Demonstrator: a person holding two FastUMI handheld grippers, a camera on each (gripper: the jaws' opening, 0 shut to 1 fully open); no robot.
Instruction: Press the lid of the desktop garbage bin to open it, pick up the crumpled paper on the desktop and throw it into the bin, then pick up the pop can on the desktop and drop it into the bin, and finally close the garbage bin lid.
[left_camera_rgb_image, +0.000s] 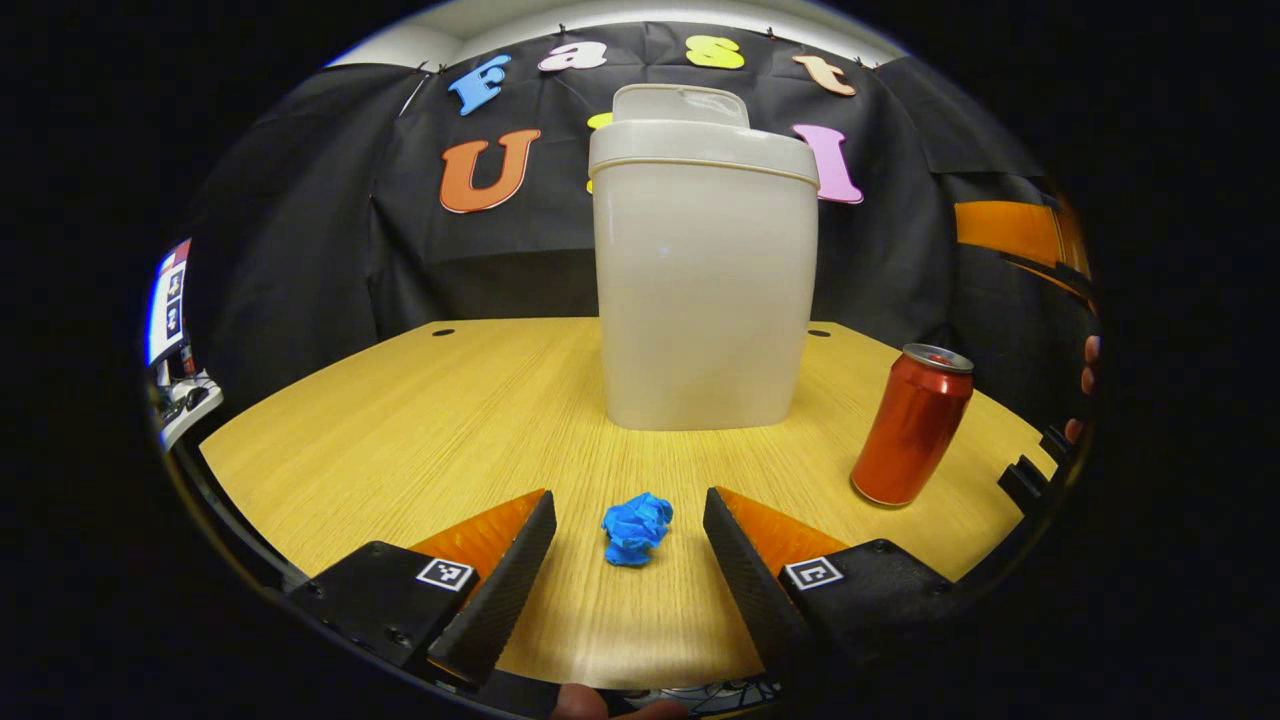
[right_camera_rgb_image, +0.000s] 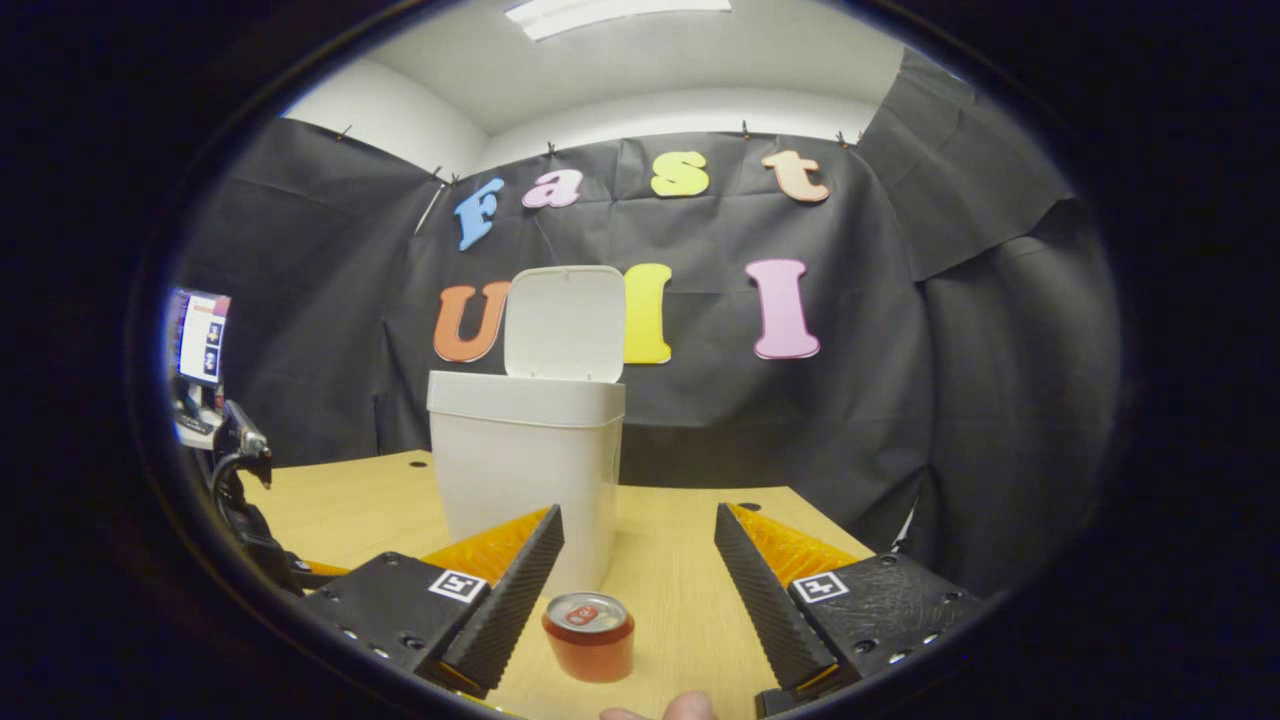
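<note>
**Q:** Black cloth hangs behind everything, and a pale wood-grain worktop (left_camera_rgb_image: 420, 420) runs below it. What sits on that worktop, going left to right in the left gripper view?

**A:** First the crumpled paper (left_camera_rgb_image: 636, 528), a small blue wad lying near the front edge. Behind it, near the middle, stands the garbage bin (left_camera_rgb_image: 706, 290), tall and cream, with its lid (right_camera_rgb_image: 564, 322) swung up on the rear hinge; the right gripper view shows the lid upright over an open mouth. Farther right stands the pop can (left_camera_rgb_image: 912, 425), upright, well apart from the bin.

**Q:** Which hand-held gripper is better placed for the paper?

**A:** The left hand-held gripper (left_camera_rgb_image: 628, 560). Its fingers stand wide apart and hold nothing, and the paper lies straight ahead between the two tips, touching neither. The wad is roughly round, so no long axis matters. I judge the coming move to be a short push forward and a squeeze.

**Q:** And the right one?

**A:** The right hand-held gripper (right_camera_rgb_image: 638, 580) is also spread wide and empty. The can (right_camera_rgb_image: 589, 635) stands low between its fingers, a little left of centre, long axis vertical. The bin (right_camera_rgb_image: 525, 470) rises just beyond it on the left.

**Q:** How far along does the task look?

**A:** With the lid up and both items on the worktop, opening seems done; the paper looks next.
</note>
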